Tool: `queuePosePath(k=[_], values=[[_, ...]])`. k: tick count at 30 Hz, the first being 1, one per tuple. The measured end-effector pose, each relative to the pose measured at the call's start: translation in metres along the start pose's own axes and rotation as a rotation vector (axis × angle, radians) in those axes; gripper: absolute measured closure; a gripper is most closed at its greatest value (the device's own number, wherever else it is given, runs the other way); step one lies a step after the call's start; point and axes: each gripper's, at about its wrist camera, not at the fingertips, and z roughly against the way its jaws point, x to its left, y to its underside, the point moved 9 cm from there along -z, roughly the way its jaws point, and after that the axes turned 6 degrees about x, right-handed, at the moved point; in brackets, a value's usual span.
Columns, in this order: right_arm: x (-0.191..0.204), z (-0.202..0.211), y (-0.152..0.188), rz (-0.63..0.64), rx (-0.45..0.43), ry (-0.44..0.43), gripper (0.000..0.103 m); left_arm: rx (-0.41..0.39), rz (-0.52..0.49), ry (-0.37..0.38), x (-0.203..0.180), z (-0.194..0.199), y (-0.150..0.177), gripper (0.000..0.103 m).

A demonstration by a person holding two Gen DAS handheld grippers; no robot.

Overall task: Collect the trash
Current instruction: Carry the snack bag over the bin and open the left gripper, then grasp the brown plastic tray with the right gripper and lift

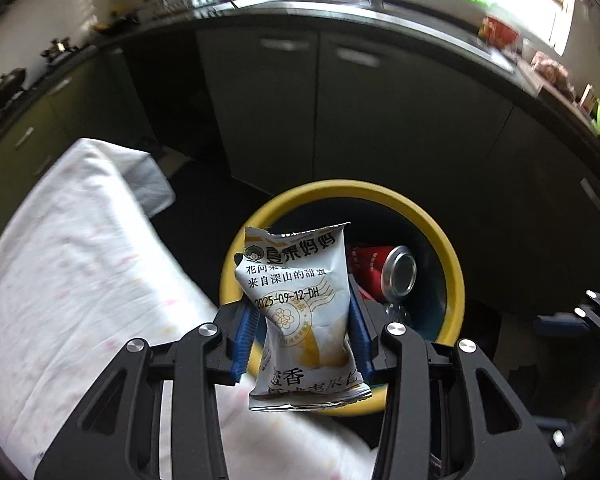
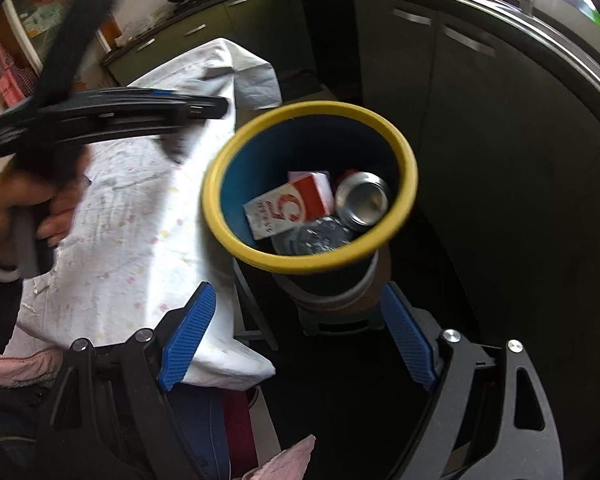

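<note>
Snack packet held over the yellow-rimmed bin

The left gripper (image 1: 302,340) has its jaws clenched on a white snack packet (image 1: 300,312), long axis upright, torn end up, above the bin (image 2: 220,216). Inside the bin lie a red can (image 2: 362,198) and a carton (image 2: 288,208). Beside the bin, a white-clothed counter (image 2: 140,240); behind it, dark kitchen cabinets (image 1: 380,128). The right gripper (image 2: 300,340) hangs with jaws released, empty.

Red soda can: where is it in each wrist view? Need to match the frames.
Left wrist: red soda can lies inside the bin, right of centre, just right of the held snack packet.
Right wrist: same can in the bin, centre-right, beside a red-and-white carton.
Shared landmark: the bin's yellow rim.
</note>
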Motion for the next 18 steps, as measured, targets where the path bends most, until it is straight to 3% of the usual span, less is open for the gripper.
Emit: queuePosePath(k=[2, 5, 8, 13, 15, 18], values=[[-0.008, 0.000, 0.003, -0.017, 0.001, 0.000, 0.023, 0.033, 0.005, 0.000, -0.006, -0.023, -0.009, 0.059], [-0.017, -0.001, 0.006, -0.038, 0.006, 0.000, 0.023, 0.059, 0.029, 0.006, -0.007, -0.041, -0.014, 0.036], [-0.018, -0.002, 0.006, -0.037, 0.008, 0.000, 0.022, 0.031, 0.057, 0.008, -0.004, -0.033, -0.017, 0.027], [-0.011, -0.006, 0.006, -0.025, 0.010, -0.010, 0.022, -0.074, 0.095, 0.003, 0.014, 0.036, 0.009, 0.019], [-0.004, -0.011, 0.005, -0.016, 0.014, -0.018, 0.022, -0.127, 0.108, -0.011, 0.027, 0.072, 0.030, 0.012], [0.010, -0.017, 0.002, 0.013, 0.024, -0.032, 0.022, -0.173, 0.114, -0.025, 0.044, 0.119, 0.066, 0.012]])
